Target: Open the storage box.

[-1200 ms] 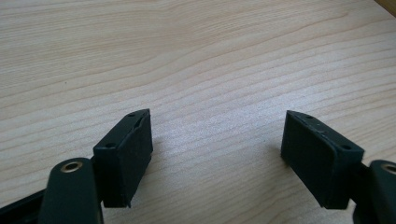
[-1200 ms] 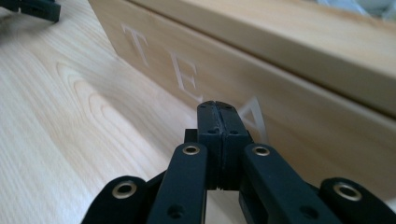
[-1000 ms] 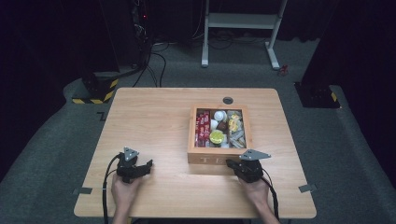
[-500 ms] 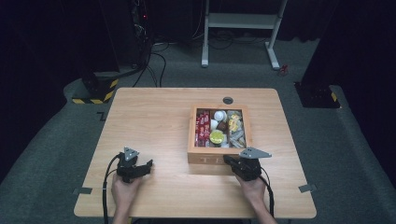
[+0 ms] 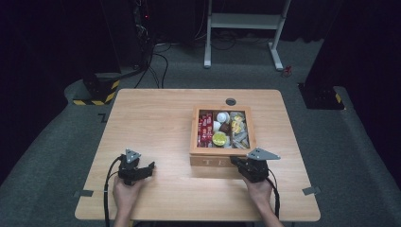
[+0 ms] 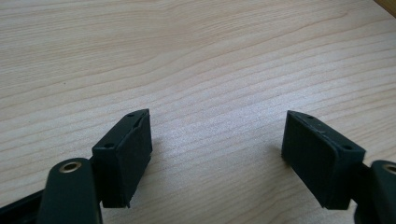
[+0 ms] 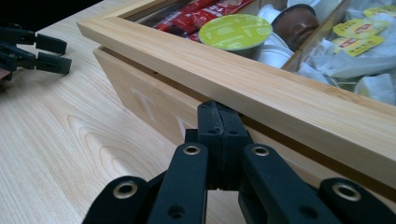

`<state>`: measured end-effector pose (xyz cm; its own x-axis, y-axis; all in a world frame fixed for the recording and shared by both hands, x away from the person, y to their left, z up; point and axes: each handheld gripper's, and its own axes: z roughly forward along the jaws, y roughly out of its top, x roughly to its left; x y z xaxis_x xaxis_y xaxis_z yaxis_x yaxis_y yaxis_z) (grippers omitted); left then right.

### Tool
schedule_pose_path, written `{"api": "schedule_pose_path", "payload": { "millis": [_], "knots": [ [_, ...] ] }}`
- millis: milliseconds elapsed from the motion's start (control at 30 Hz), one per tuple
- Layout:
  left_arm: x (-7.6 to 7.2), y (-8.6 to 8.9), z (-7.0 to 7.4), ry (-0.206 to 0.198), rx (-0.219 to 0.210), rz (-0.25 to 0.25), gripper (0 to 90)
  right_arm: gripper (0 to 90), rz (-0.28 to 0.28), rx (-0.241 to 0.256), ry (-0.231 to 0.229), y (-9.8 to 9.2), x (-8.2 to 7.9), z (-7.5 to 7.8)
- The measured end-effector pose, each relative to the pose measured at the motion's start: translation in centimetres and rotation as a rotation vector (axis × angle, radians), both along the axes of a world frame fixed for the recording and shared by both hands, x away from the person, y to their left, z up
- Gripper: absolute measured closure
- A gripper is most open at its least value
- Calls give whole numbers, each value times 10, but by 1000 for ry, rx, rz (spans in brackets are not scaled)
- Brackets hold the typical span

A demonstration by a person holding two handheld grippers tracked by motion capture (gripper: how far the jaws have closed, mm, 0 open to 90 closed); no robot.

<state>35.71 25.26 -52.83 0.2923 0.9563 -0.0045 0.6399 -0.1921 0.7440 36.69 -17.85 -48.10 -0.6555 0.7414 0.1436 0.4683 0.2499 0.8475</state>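
On the right half of the pale wooden table (image 5: 156, 118) sits the rectangular light-wood box (image 5: 222, 158) with divided compartments, its long axis running away from you and its lettered front wall facing your edge of the table. Inside it lie red sachets (image 5: 205, 127), a yellow-green round capsule (image 5: 219, 138), white pods and yellow-labelled packets (image 5: 238, 126). Your right gripper (image 5: 235, 161) rests at the box's near right corner; its jaws are pressed together with nothing between them, their tips touching or just short of the front wall beneath the rim. Your left gripper (image 5: 150, 166) lies well apart from the box on the near left of the table, jaws spread wide over bare wood grain. Around the table: grey carpet, a white metal frame (image 5: 246, 23) beyond, black-and-yellow striped bases (image 5: 99, 90), and dark surroundings.
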Motion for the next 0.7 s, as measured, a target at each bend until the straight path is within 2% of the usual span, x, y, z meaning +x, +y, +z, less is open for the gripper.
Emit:
{"api": "schedule_pose_path", "payload": {
  "millis": [333,467,700],
  "knots": [
    [0,0,0,0,0,-1,247,900,-40,-14,-37,-11,2,9],
    [0,0,0,-1,2,-2,245,900,-63,-14,-20,-17,5,12],
    [0,0,0,-2,2,-2,248,900,-82,-15,-54,-23,7,24]
  ]
}}
